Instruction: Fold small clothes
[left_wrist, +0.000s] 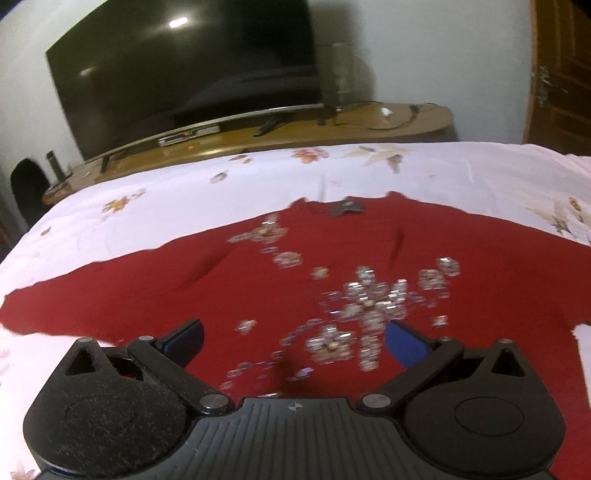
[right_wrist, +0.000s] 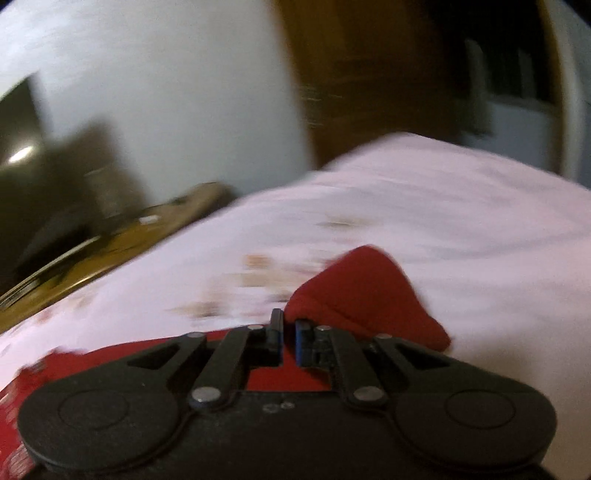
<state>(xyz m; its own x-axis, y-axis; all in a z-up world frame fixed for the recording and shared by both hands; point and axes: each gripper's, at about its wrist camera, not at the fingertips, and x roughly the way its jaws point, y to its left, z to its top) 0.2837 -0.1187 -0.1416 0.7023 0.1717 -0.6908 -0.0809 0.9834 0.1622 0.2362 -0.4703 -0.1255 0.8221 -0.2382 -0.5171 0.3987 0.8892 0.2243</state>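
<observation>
Red top (left_wrist: 332, 266) lies spread flat on the flowered bedsheet (left_wrist: 184, 192). Our right gripper (right_wrist: 289, 334) is clenched on a bunched sleeve end; the left gripper (left_wrist: 293, 341) hovers released above the sequins. We should carry the sleeve low across the chest, keeping it taut and square.

Pretty ordinary bedroom. A bed with a white floral-print sheet (left_wrist: 424, 173) fills the lower part of both views. Behind it runs a long glossy brown wooden TV stand (left_wrist: 295, 138) against a plain white wall (left_wrist: 424, 48). On the stand sits a big black flat-screen television (left_wrist: 184, 70), switched off, with a ceiling light's reflection glinting in the screen, plus a small set-top box (left_wrist: 188, 134) and some loose cables (left_wrist: 388, 118). Off to the right there's a brown wooden door (left_wrist: 561, 74). The right view is too blurred for detail.
</observation>
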